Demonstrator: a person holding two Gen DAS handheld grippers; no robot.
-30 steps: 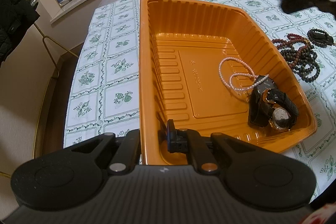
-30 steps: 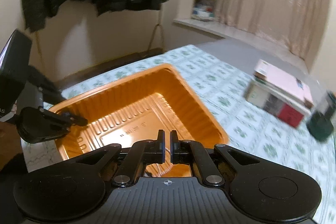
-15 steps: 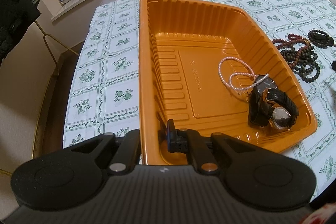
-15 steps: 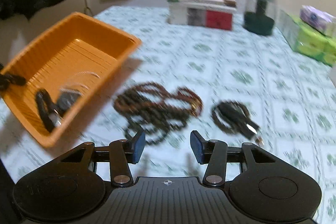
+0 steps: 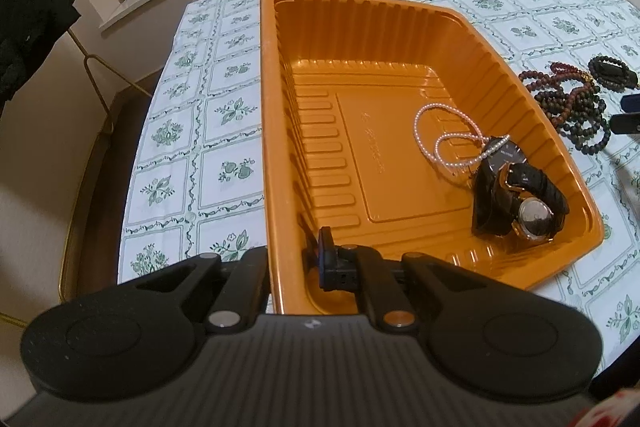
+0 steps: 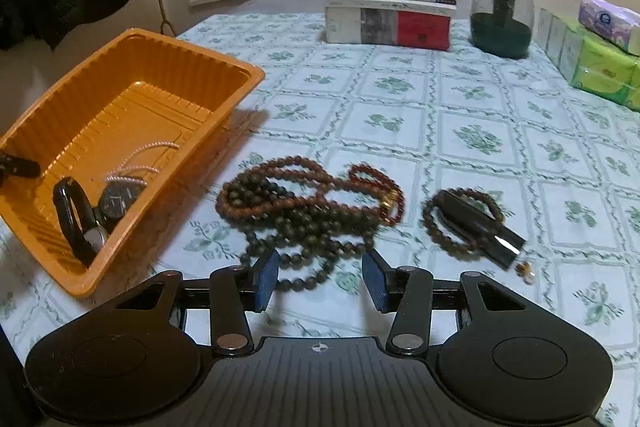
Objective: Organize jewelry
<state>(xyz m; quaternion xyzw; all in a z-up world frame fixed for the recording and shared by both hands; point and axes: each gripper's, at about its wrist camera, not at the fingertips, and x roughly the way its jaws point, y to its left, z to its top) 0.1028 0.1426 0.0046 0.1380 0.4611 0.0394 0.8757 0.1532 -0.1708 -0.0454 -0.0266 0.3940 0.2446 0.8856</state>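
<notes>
Nearby, books (image 6: pixel 386 13), jar (image 6: pixel 502 15), tissue packs (image 6: pixel 592 59) behind bead necklaces (image 6: pixel 308 207).

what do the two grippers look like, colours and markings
Both are matte black plastic: a ribbed body, two round side lobes, and silver pivot screws on the linkage arms. The right gripper has blue pads on its fingers. The left gripper looks all black.

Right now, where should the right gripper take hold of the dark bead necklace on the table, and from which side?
Probably from above, on the near loop of the dark bead necklace, already between the open right gripper fingers. That strand lies single and flat; farther back it tangles with the reddish beads.
</notes>
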